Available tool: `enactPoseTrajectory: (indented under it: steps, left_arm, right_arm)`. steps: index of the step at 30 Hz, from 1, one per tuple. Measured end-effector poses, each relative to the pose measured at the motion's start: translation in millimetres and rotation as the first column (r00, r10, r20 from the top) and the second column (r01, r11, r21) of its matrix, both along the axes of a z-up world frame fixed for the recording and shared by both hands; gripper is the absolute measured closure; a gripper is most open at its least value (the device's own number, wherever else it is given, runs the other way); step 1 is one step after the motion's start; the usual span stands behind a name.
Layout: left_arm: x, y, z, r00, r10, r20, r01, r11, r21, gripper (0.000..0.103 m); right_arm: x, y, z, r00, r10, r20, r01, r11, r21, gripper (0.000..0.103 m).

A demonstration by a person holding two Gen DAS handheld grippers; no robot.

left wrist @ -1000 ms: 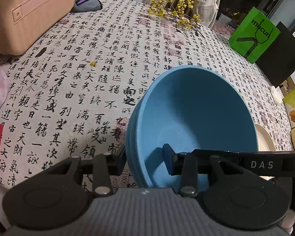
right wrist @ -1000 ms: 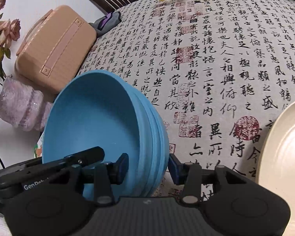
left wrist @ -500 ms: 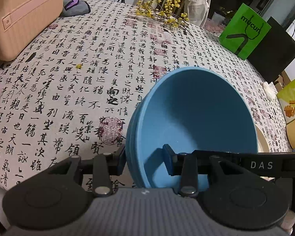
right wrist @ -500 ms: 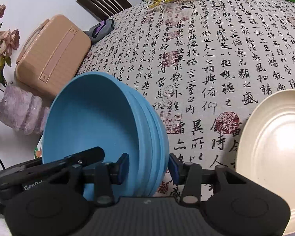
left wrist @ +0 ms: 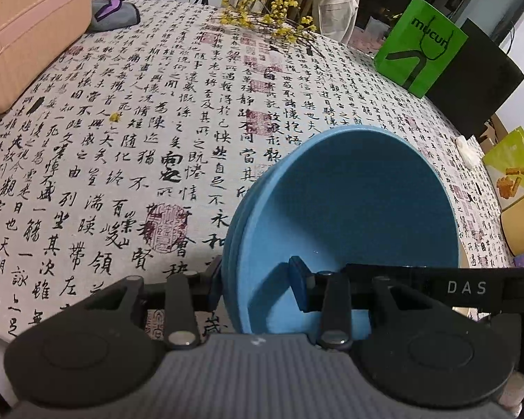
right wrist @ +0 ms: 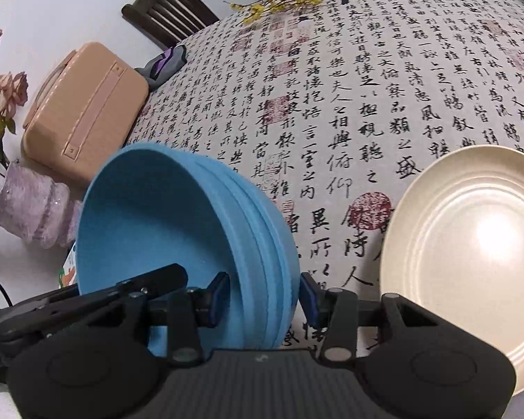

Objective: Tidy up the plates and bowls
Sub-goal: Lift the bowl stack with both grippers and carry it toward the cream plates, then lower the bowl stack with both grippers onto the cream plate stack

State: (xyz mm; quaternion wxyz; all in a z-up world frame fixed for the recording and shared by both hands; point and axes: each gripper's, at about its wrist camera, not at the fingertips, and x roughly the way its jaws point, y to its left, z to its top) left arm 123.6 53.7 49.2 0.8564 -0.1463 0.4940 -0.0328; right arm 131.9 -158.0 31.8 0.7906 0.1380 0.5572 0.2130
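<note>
A stack of several nested blue bowls [left wrist: 349,192] hangs between my two grippers above the calligraphy-print tablecloth [left wrist: 139,139]. My left gripper [left wrist: 256,282] is shut on the stack's left rim, one pad inside the top bowl and one outside. My right gripper [right wrist: 264,296] straddles the opposite rim of the blue bowls [right wrist: 150,216]. Its jaws are closing, with the rim between them. A cream plate [right wrist: 471,244] lies flat on the cloth just right of the right gripper. The bowls' undersides are hidden.
A tan case [right wrist: 84,111] and a pink vase [right wrist: 28,206] stand at the table's left edge. A yellow flowering branch [left wrist: 269,17], a green bag [left wrist: 419,45] and a black bag [left wrist: 471,80] sit at the far side. A chair [right wrist: 171,10] stands behind.
Both grippers have carried the bowl stack across the table toward the cream plate, which now shows far more fully in the right wrist view. The tan case has slid off to the left.
</note>
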Motion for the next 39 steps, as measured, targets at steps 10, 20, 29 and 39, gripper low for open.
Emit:
enactPoseTrajectory:
  steps: [10, 20, 29, 39]
  left_arm:
    - [5, -17, 2, 1.000, -0.017, -0.003, 0.018, 1.000, 0.010, 0.064]
    - [9, -27, -2, 1.000, -0.027, -0.015, 0.028, 0.999, 0.016, 0.064]
    - [11, -13, -27, 0.996, 0.001, -0.090, 0.000, 1.000, 0.006, 0.064]
    - [16, 3, -45, 0.991, 0.022, -0.128, -0.024, 1.000, -0.010, 0.063]
  right_arm:
    - [2, -19, -1, 1.000, -0.019, -0.016, 0.019, 1.000, 0.014, 0.064]
    - [5, -28, -4, 0.999, -0.022, -0.042, 0.023, 1.000, 0.010, 0.064]
    - [14, -10, -31, 0.992, 0.007, -0.129, -0.008, 1.000, -0.008, 0.064]
    - [23, 5, -47, 0.986, 0.019, -0.168, -0.022, 1.000, -0.017, 0.064]
